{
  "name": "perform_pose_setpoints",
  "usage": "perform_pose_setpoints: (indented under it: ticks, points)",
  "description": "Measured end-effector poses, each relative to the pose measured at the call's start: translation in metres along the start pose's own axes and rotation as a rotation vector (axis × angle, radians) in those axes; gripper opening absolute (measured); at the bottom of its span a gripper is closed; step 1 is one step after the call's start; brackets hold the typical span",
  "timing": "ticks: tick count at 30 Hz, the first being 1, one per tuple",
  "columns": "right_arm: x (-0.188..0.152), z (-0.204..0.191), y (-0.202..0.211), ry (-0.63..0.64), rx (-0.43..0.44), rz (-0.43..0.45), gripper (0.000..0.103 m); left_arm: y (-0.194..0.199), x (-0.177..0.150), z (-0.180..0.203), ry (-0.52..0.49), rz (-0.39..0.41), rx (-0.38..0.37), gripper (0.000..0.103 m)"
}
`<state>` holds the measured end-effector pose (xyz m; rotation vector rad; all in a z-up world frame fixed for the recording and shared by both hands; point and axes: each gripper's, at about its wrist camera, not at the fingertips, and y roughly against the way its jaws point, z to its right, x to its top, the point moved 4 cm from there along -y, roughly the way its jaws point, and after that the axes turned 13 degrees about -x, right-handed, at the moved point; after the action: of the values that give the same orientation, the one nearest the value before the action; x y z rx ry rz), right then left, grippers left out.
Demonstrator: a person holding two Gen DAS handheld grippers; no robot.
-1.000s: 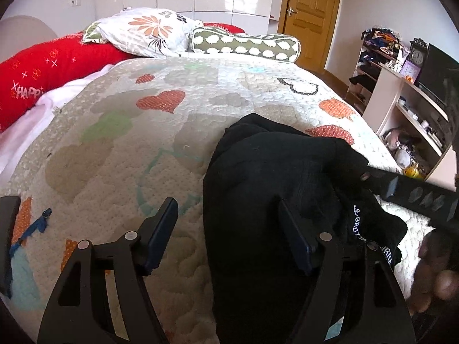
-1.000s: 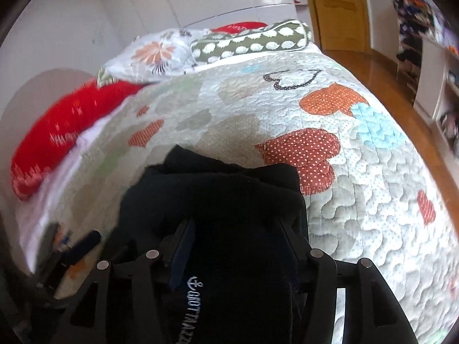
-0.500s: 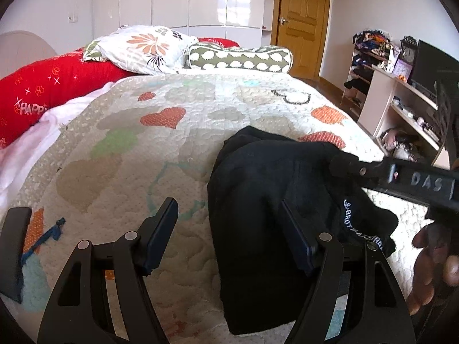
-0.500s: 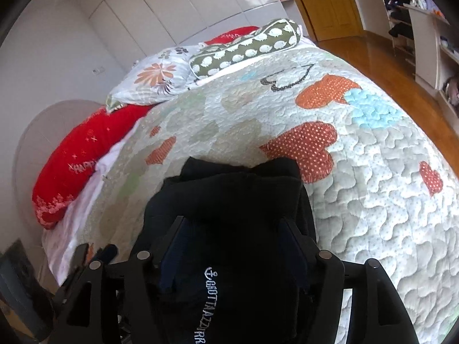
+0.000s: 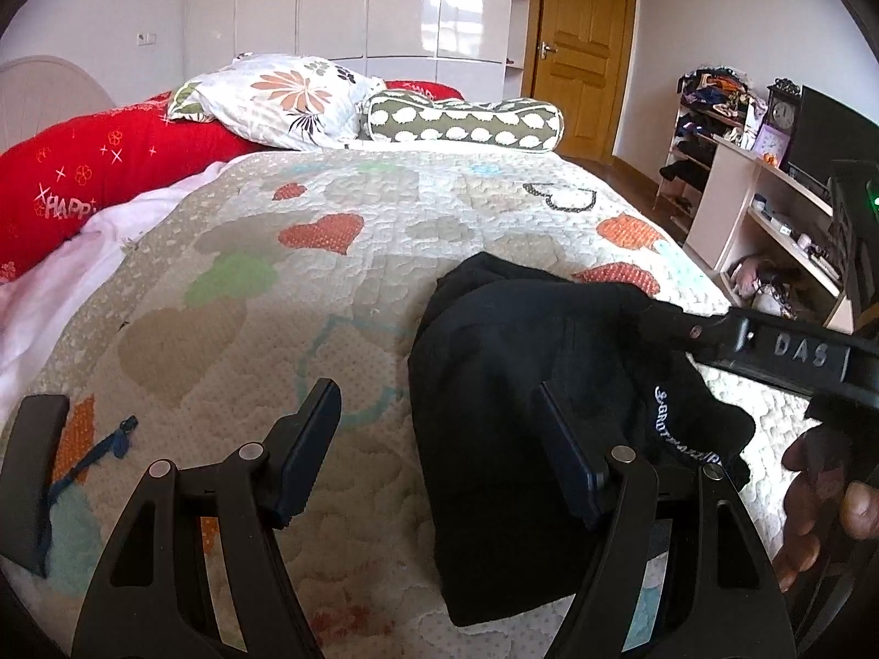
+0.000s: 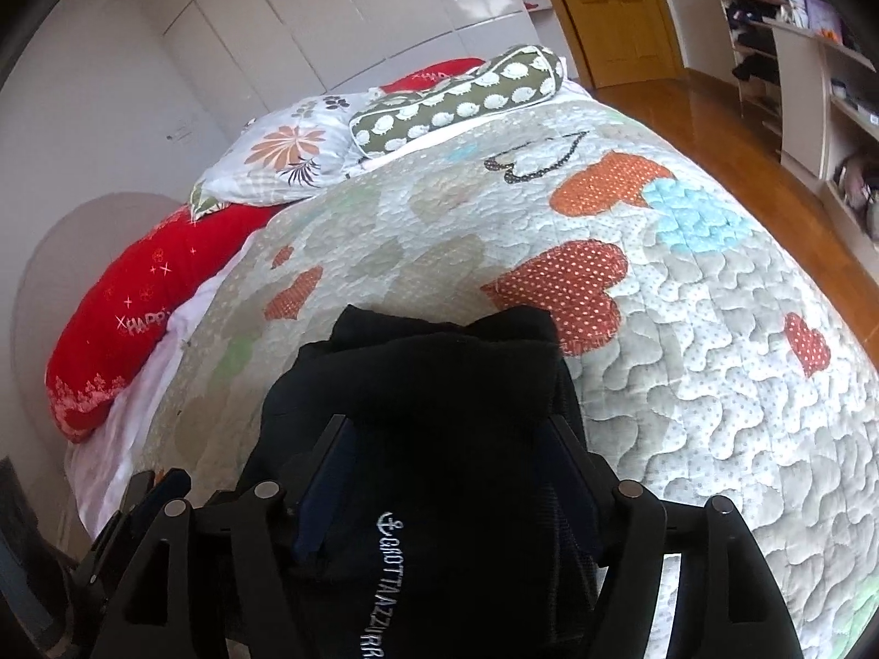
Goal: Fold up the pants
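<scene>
The black pants [image 5: 511, 384] lie folded into a compact bundle on the quilted bedspread [image 5: 307, 285], with white lettering on the near right edge. My left gripper [image 5: 439, 439] is open; its right finger stands over the pants, its left finger over bare quilt. My right gripper [image 6: 450, 461] is open above the same pants [image 6: 439, 384], fingers spread either side of the bundle, holding nothing. The right gripper's arm [image 5: 769, 346] also shows in the left wrist view.
A red pillow [image 5: 99, 181], a floral pillow [image 5: 285, 99] and a green bolster [image 5: 467, 118] lie at the head of the bed. A wooden door [image 5: 577, 49] and shelves [image 5: 769, 208] stand to the right. The bed's right edge [image 6: 824, 340] drops to wooden floor.
Both grippers have drawn back and up from the pants. The folded bundle stays where it was on the quilt.
</scene>
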<state>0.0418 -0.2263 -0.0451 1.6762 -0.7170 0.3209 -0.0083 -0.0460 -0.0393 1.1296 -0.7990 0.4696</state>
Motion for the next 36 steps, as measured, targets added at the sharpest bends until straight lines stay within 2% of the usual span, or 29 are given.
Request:
perform_pose_setpoints:
  ticks: [7, 10, 14, 22, 27, 31, 36]
  points:
    - [0.003, 0.013, 0.011, -0.034, -0.005, 0.040, 0.070, 0.000, -0.005, 0.004, -0.023, 0.011, 0.022, 0.073]
    - [0.003, 0.017, 0.010, -0.039, -0.018, 0.033, 0.071, -0.001, -0.005, 0.005, -0.036, 0.021, 0.047, 0.073]
    - [0.004, 0.022, 0.006, -0.057, -0.013, 0.017, 0.072, -0.003, -0.005, 0.002, -0.026, 0.013, 0.042, 0.073]
    - [-0.001, 0.005, 0.002, 0.033, -0.029, 0.001, 0.073, -0.002, -0.005, 0.003, -0.025, 0.021, 0.037, 0.073]
    - [-0.004, -0.002, 0.002, 0.064, -0.032, 0.003, 0.073, -0.002, -0.005, 0.005, -0.023, 0.023, 0.024, 0.073]
    - [-0.003, 0.002, 0.001, 0.034, -0.026, -0.007, 0.073, -0.002, -0.004, 0.006, -0.022, 0.024, 0.005, 0.073]
    - [0.004, 0.013, 0.004, 0.017, -0.045, 0.011, 0.074, -0.005, -0.001, 0.005, -0.003, 0.005, -0.050, 0.073]
